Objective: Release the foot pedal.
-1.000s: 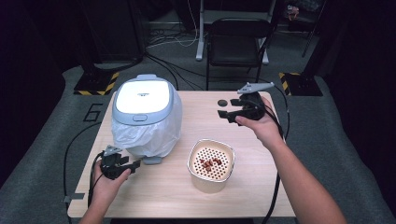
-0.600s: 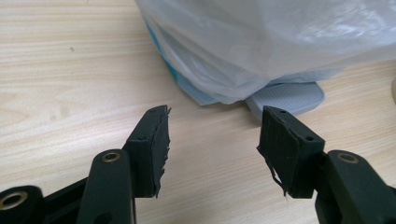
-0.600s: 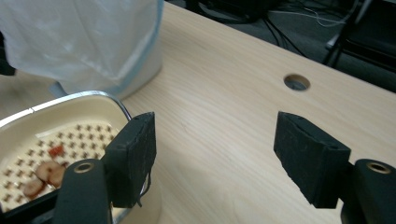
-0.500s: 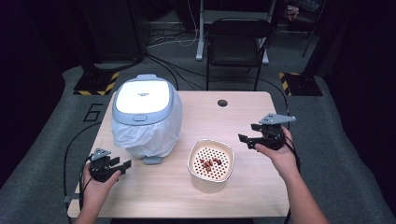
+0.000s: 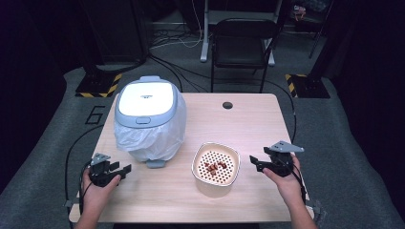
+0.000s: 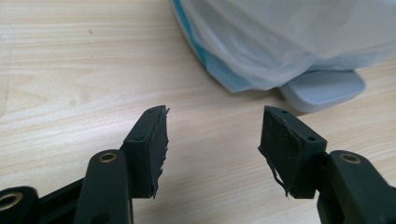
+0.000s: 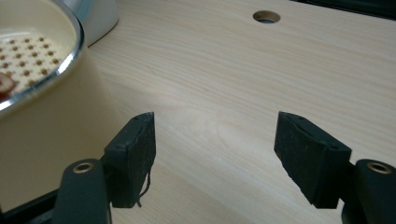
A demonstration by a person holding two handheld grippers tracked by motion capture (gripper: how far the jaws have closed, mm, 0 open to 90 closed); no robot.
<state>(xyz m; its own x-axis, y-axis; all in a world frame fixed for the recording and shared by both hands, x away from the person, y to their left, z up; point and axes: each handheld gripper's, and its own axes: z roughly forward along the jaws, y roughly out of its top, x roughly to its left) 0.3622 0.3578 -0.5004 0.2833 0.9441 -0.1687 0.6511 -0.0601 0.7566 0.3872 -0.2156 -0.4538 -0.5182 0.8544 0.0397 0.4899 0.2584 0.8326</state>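
A grey-and-white lidded bin (image 5: 145, 107) lined with a clear plastic bag (image 6: 299, 42) stands at the table's left, its foot pedal (image 6: 322, 88) facing me. A cream strainer bowl (image 5: 216, 166) holding a few red-brown pieces sits in front of the middle. My left gripper (image 5: 117, 171) rests low at the front left, open and empty, pointing toward the bin's pedal (image 5: 156, 163). My right gripper (image 5: 256, 163) is open and empty just right of the bowl (image 7: 42, 93). In both gripper views, bare wood lies between the jaws (image 6: 212, 142) (image 7: 215, 154).
The wooden table (image 5: 248, 124) has a round cable hole (image 5: 227, 105) near its far edge. A black chair (image 5: 243, 43) stands behind the table. Cables trail on the grey floor at both sides.
My right gripper has come back from the far right of the table to the front, beside the bowl. My left gripper has drawn back toward the front left corner.
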